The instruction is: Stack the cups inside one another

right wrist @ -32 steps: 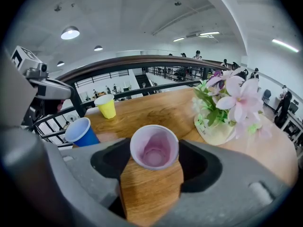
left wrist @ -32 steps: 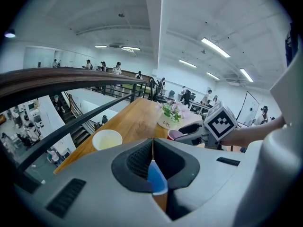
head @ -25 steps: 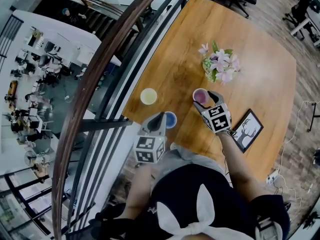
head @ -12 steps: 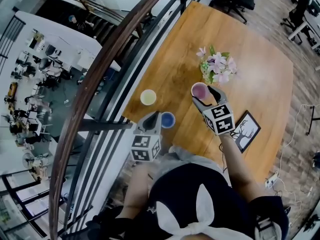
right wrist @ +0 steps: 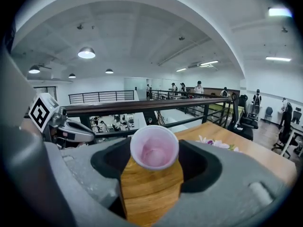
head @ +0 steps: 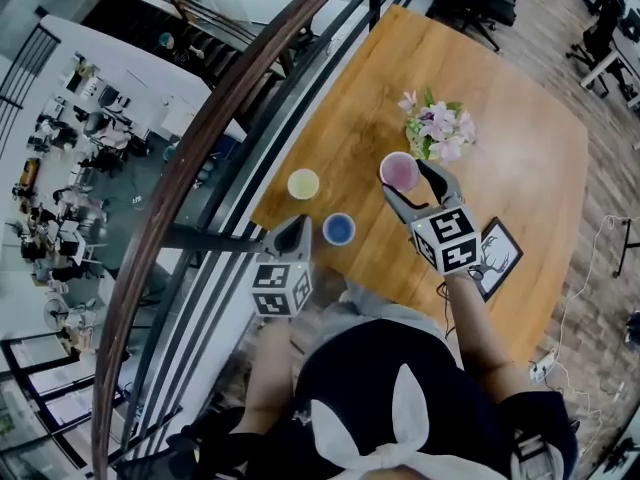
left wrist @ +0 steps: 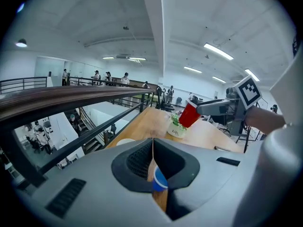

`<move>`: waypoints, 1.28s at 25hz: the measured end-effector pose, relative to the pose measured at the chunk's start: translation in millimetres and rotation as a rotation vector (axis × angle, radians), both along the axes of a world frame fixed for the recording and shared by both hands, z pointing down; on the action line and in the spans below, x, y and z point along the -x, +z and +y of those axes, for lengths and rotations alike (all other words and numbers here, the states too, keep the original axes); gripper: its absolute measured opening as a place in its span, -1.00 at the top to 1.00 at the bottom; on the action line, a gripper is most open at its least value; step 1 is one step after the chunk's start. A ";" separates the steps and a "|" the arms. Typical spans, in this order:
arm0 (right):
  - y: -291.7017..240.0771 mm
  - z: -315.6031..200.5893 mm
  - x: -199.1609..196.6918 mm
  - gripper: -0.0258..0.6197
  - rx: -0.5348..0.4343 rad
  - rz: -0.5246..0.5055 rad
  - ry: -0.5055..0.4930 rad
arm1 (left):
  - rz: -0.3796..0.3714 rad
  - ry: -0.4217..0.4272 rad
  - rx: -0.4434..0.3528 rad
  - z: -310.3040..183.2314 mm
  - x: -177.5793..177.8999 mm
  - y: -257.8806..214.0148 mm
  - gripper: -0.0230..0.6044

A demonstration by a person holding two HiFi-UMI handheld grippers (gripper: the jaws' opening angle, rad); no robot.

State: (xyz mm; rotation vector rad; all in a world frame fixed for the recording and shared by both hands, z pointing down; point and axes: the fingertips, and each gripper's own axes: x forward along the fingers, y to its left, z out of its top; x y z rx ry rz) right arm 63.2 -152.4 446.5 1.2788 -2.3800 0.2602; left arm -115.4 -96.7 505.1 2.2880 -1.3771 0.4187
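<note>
**A:** Well, the right gripper [head: 405,180] first. What is in it?

**B:** Its jaws are clamped on a red plastic cup [head: 399,171] with a pale pink inside, one pad on each side of the wall. In the right gripper view the cup's mouth [right wrist: 154,148] faces the camera from between the pads [right wrist: 154,151]. In the left gripper view the cup [left wrist: 189,115] is clear of the wooden table [head: 500,98] and tilted.

**A:** And the left gripper [head: 298,226]?

**B:** Its jaws are pressed together with nothing between them; only a thin seam shows [left wrist: 152,145]. It hangs at the table's near edge, beside the dark handrail [head: 200,138].

**A:** Where are the other cups?

**B:** A blue plastic cup [head: 339,229] stands upright on the table, just beyond the left gripper's tips and apart from them. A yellow plastic cup [head: 303,183] stands upright farther along the same edge, apart from the blue one.

**A:** What else is on the table?

**B:** A white pot of pink flowers [head: 438,133] just past the held cup, and a black-framed picture [head: 497,258] lying flat by the right wrist.
</note>
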 end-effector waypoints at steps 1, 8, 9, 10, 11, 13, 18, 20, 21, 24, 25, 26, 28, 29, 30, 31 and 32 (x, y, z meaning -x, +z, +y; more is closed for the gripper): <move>-1.8 2.0 2.5 -0.05 -0.004 -0.003 -0.007 | -0.001 -0.005 -0.002 1.6 1.7 -0.6 0.86; -6.6 18.4 27.1 -0.05 0.000 -0.019 -0.071 | -0.003 -0.030 -0.008 14.1 9.7 -3.6 0.86; -7.1 20.5 31.1 -0.05 0.001 -0.022 -0.082 | -0.003 -0.034 -0.008 15.8 10.4 -3.8 0.86; -7.7 22.8 35.5 -0.05 0.002 -0.024 -0.094 | -0.004 -0.038 -0.009 17.5 11.1 -4.1 0.86; -8.2 25.1 40.3 -0.05 0.003 -0.024 -0.108 | -0.005 -0.041 -0.009 19.2 11.9 -4.5 0.86; -9.0 30.0 50.8 -0.05 0.003 -0.025 -0.140 | -0.006 -0.050 -0.009 22.6 14.1 -4.9 0.86; -7.6 43.6 73.8 -0.05 0.016 -0.040 -0.204 | -0.009 -0.073 -0.008 32.5 20.8 -4.1 0.86; -5.2 48.0 80.2 -0.05 0.024 -0.042 -0.229 | -0.010 -0.086 -0.006 35.6 22.9 -3.1 0.86; -3.8 50.2 83.0 -0.05 0.027 -0.042 -0.241 | -0.010 -0.093 -0.005 37.3 23.8 -2.5 0.86; 0.4 56.4 91.0 -0.05 0.038 -0.042 -0.274 | -0.011 -0.111 0.000 42.4 26.9 -0.4 0.86; 1.5 57.9 93.5 -0.05 0.041 -0.040 -0.284 | -0.011 -0.115 0.002 43.7 27.6 0.3 0.86; 2.5 59.5 95.7 -0.05 0.044 -0.038 -0.294 | -0.012 -0.119 0.004 45.1 28.0 0.9 0.86; 4.6 63.2 99.9 -0.05 0.052 -0.033 -0.315 | -0.012 -0.127 0.008 48.0 28.8 1.9 0.86; 6.1 65.4 101.9 -0.05 0.058 -0.031 -0.325 | -0.011 -0.131 0.010 49.3 29.2 2.3 0.86; 8.2 67.4 103.6 -0.05 0.064 -0.027 -0.335 | -0.009 -0.135 0.011 50.1 29.3 2.7 0.86; 11.0 69.1 105.2 -0.05 0.072 -0.024 -0.345 | -0.007 -0.138 0.011 50.3 29.1 3.1 0.86; 14.4 70.7 106.6 -0.05 0.081 -0.020 -0.356 | -0.005 -0.141 0.011 50.3 28.9 3.4 0.86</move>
